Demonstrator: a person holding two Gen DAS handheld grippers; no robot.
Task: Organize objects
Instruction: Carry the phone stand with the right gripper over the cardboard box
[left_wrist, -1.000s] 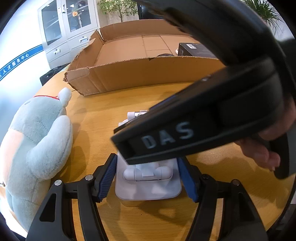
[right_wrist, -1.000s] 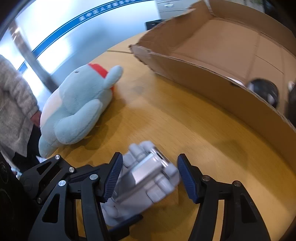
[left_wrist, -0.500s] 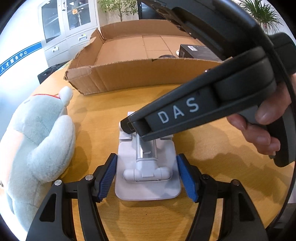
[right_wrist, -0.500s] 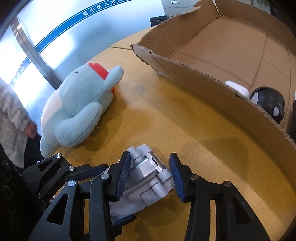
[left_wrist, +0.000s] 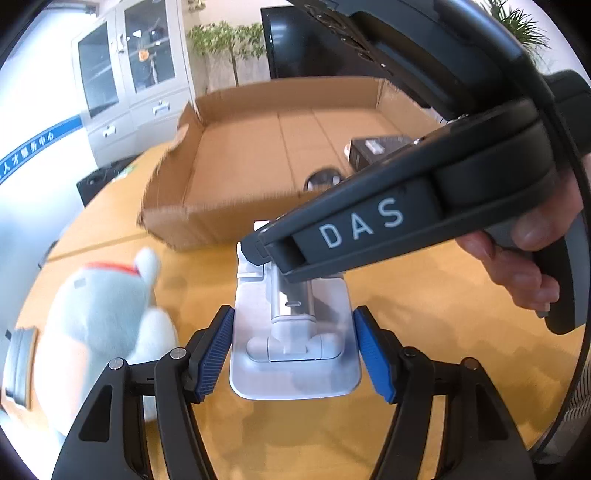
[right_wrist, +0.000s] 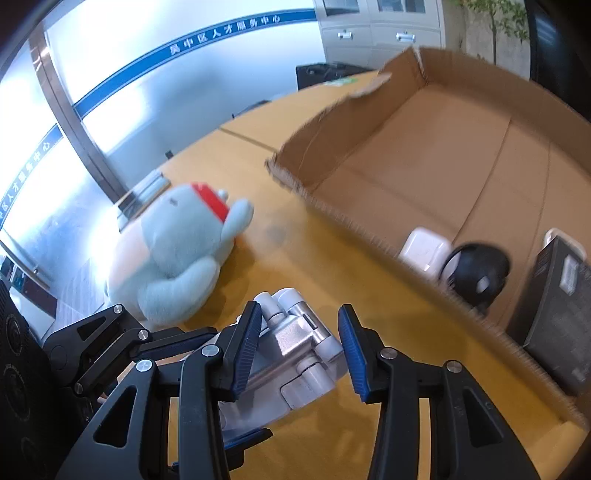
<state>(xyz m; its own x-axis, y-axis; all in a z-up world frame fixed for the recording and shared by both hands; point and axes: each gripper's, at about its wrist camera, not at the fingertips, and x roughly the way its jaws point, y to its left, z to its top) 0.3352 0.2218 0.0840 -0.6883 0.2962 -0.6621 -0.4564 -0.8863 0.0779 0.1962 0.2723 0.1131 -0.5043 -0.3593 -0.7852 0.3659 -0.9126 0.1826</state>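
A folded silver phone stand (left_wrist: 295, 343) is between both grippers, above the wooden table (left_wrist: 424, 314). My left gripper (left_wrist: 295, 354) holds its flat base between the blue pads. My right gripper (right_wrist: 301, 350) is shut on the stand's hinged upper part (right_wrist: 295, 339); its black body (left_wrist: 388, 221) crosses the left wrist view above the stand. A grey-blue plush toy (left_wrist: 107, 317) lies to the left, also in the right wrist view (right_wrist: 177, 254). An open cardboard box (left_wrist: 280, 155) stands behind.
In the box (right_wrist: 424, 155) lie a white charger (right_wrist: 424, 251), a black round object (right_wrist: 476, 277) and a black carton (right_wrist: 554, 314). Cabinets (left_wrist: 125, 88) and plants stand beyond the table. A hand (left_wrist: 524, 269) holds the right gripper.
The right gripper closed on the stand's upper part. Both grippers and the stand have risen off the table and the view now looks down into the box.
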